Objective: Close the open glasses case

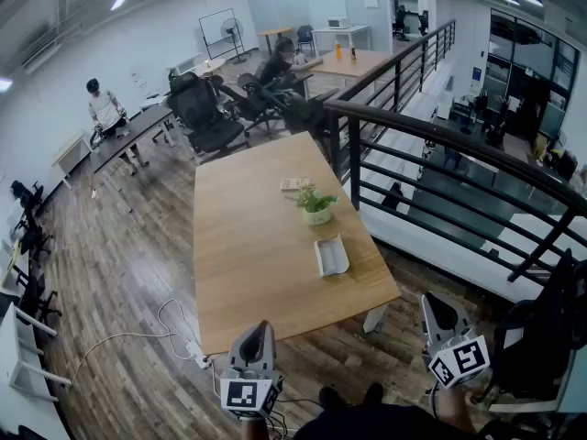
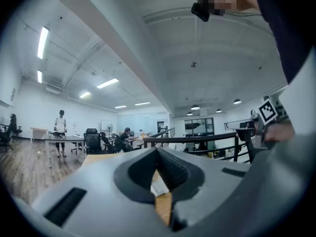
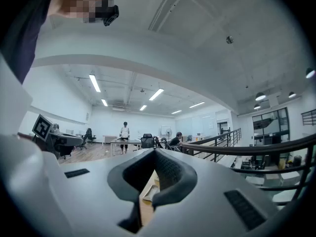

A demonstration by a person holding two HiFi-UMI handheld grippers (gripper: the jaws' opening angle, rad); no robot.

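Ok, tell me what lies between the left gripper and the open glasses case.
Only bare wood: the head view shows plain table between the left gripper and the glasses case. The potted plant stands beyond the case.

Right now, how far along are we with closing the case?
Done: nothing yet. The case lies open on the table, in front of the plant.
In hand: nothing. The left gripper and right gripper are both shut and empty, held short of the table's near edge.
Left: everything, meaning reach the case and fold its lid shut.
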